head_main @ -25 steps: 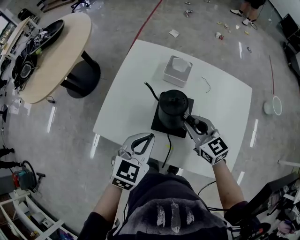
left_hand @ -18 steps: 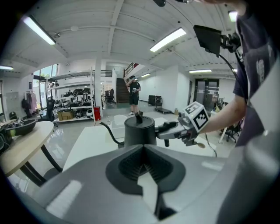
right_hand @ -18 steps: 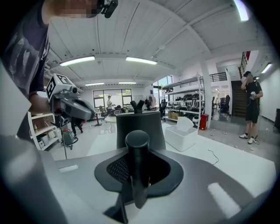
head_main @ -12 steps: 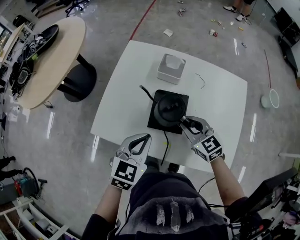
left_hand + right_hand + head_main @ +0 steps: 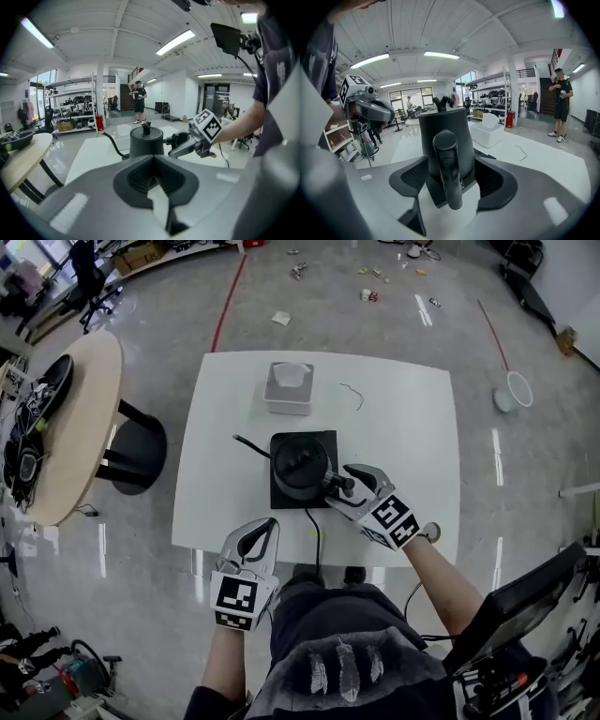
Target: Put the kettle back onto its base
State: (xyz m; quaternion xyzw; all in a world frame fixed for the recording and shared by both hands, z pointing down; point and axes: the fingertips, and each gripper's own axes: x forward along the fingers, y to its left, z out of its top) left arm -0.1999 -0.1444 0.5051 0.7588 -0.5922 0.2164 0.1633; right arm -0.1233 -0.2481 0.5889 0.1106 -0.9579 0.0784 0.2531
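Note:
The black gooseneck kettle (image 5: 300, 463) stands upright on its square black base (image 5: 283, 499) in the middle of the white table (image 5: 412, 427). My right gripper (image 5: 339, 486) is at the kettle's handle (image 5: 447, 173). Its jaws have just been opening and now stand open on either side of the handle, with the pads clear of it. The right gripper view looks straight at the kettle (image 5: 443, 124). My left gripper (image 5: 267, 524) hangs shut and empty at the table's front edge, left of the kettle (image 5: 146, 142).
A white tissue box (image 5: 288, 388) stands behind the base, and a thin wire (image 5: 352, 395) lies to its right. The base's power cord (image 5: 314, 531) runs off the front edge. A round wooden table (image 5: 56, 427) is at left, and a white bucket (image 5: 512, 390) sits on the floor.
The kettle has come down to sit square on the base. The right gripper's jaws have spread off the handle. The left gripper has stayed put.

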